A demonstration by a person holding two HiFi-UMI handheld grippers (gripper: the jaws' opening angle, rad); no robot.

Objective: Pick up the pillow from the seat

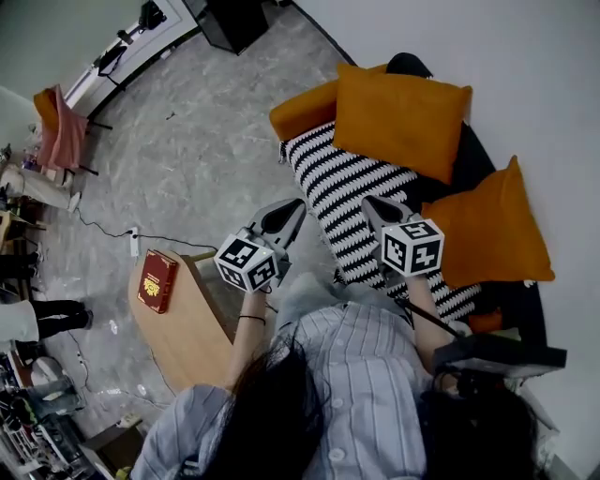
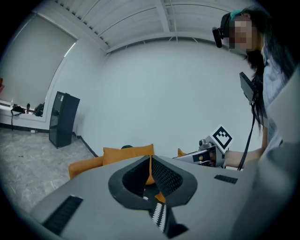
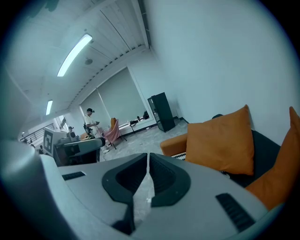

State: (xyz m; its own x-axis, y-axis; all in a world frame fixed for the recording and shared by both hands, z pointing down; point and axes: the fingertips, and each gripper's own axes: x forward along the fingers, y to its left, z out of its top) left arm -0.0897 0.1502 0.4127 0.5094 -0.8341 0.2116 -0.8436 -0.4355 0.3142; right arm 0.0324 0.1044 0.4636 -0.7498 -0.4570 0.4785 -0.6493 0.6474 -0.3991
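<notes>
An orange pillow (image 1: 401, 117) leans against the back of a dark sofa, and a second orange pillow (image 1: 487, 230) stands to its right. A black-and-white striped cover (image 1: 342, 187) lies over the seat. My left gripper (image 1: 296, 206) hovers shut and empty over the seat's left edge. My right gripper (image 1: 369, 203) is shut and empty above the striped cover, short of both pillows. In the left gripper view the jaws meet (image 2: 150, 160) in front of the pillow (image 2: 129, 153). The right gripper (image 3: 147, 157) faces the pillow (image 3: 220, 143).
An orange bolster (image 1: 302, 108) lies at the sofa's far end. A wooden side table (image 1: 192, 333) with a red book (image 1: 157, 279) stands to my left. A pink-draped chair (image 1: 58, 131), a black cabinet (image 1: 230, 19) and a floor cable lie further off. A person (image 3: 90, 123) stands far away.
</notes>
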